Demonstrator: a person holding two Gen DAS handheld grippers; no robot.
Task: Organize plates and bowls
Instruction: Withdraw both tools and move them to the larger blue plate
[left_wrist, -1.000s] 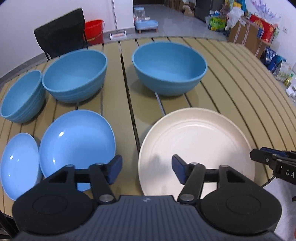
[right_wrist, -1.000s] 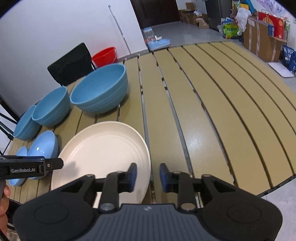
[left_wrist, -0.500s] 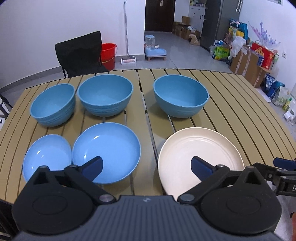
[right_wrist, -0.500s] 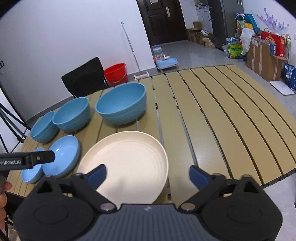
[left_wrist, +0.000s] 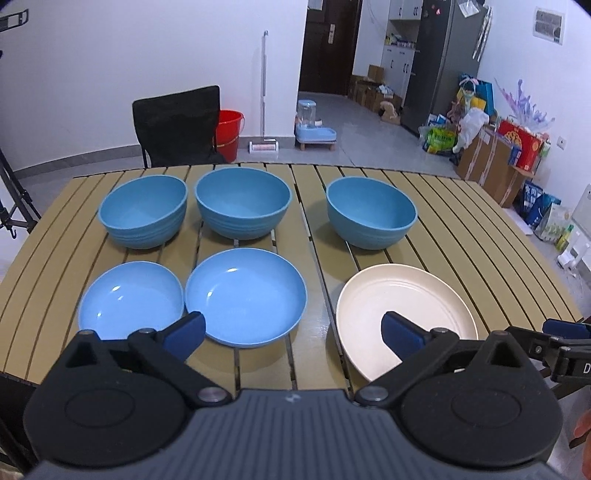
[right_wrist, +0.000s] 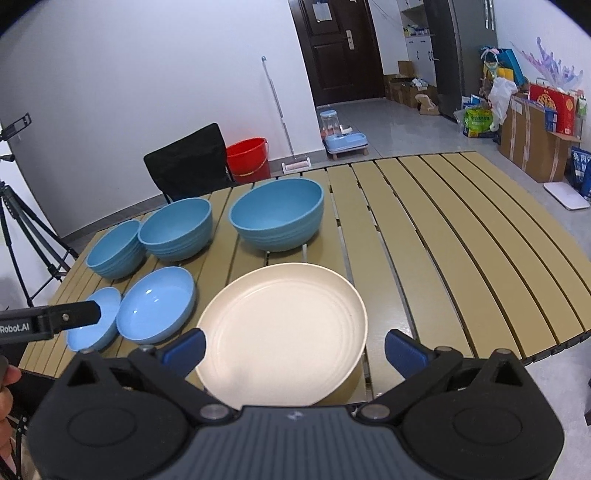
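You had your left gripper (left_wrist: 291, 330) and right gripper (right_wrist: 293, 349) spread fully wide, nothing in either. Both hung above the near edge of the tan slatted tabletop (right_wrist: 461, 258). The round cream plate (right_wrist: 284, 328) sat right under them, two shallow light-blue plates (left_wrist: 245, 295) beside it, three deep blue bowls (left_wrist: 242, 201) lined up behind.

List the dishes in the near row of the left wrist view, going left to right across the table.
small blue plate → larger blue plate → cream plate. The two blue plates sit close side by side; the cream plate lies apart to the right, across a bare strip of table.
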